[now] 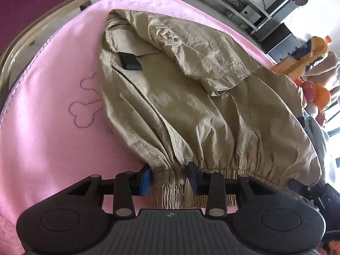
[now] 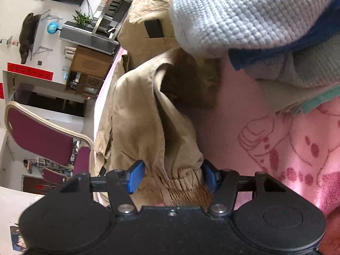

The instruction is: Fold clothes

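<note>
A khaki jacket [image 1: 191,97] lies spread on a pink blanket [image 1: 53,127], with one sleeve folded across its back. Its gathered elastic hem [image 1: 212,170] faces me. My left gripper [image 1: 170,178] is shut on the left part of that hem, and the cloth bunches between its blue pads [image 1: 146,180]. In the right wrist view the jacket [image 2: 144,114] hangs in a raised fold. My right gripper [image 2: 172,176] is shut on the hem's other end [image 2: 182,182], which fills the gap between the pads [image 2: 135,176]. A black part of the right gripper [image 1: 297,186] shows at the hem's right end.
A pile of clothes topped by a pale blue knit [image 2: 244,14] lies on the blanket [image 2: 297,148] just right of the jacket. An orange bottle [image 1: 314,48] and orange toys [image 1: 318,93] sit past the jacket's far right. Maroon chairs [image 2: 38,133] stand beside the bed.
</note>
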`<control>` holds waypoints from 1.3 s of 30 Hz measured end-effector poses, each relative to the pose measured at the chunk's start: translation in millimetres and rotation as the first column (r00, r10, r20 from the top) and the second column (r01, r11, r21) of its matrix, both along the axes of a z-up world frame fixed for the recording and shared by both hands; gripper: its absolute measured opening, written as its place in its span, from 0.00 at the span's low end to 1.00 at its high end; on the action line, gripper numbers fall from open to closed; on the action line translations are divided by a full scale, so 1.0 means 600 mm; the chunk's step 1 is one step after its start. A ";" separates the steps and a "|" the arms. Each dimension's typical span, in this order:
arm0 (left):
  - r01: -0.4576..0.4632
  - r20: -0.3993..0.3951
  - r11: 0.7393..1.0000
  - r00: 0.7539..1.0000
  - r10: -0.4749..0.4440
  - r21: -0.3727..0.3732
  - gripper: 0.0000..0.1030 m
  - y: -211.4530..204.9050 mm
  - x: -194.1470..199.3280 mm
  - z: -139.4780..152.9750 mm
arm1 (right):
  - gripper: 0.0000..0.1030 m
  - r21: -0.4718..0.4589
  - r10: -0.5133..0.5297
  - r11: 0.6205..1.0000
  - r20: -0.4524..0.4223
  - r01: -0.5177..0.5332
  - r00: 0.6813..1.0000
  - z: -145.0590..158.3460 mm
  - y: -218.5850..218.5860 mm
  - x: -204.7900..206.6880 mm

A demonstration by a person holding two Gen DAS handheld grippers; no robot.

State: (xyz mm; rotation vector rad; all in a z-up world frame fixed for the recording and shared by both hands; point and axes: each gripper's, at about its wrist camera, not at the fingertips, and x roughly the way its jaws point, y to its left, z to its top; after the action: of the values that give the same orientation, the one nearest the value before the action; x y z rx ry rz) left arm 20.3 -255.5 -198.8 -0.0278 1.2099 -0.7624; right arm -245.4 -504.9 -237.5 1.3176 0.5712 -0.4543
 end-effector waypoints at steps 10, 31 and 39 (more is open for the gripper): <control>-0.010 -0.017 0.998 1.000 0.009 -0.055 0.30 -0.006 0.006 -0.004 | 0.62 -0.105 -0.003 0.994 -0.035 -0.001 0.999 0.009 0.014 0.024; 0.015 -0.082 0.993 0.996 -0.024 -0.116 0.59 0.017 0.002 0.001 | 0.48 -0.023 0.046 0.999 -0.011 -0.047 0.999 0.004 0.023 0.018; 0.007 -0.053 0.994 0.999 -0.013 -0.107 0.11 0.022 0.003 0.005 | 0.29 -0.051 0.067 0.996 -0.006 -0.067 0.998 0.012 0.038 0.020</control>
State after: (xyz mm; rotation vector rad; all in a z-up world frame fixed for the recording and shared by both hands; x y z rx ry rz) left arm 22.0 -242.2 -195.7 -0.1309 1.2195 -0.8388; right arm -233.4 -482.2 -230.4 1.2452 0.6016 -0.4137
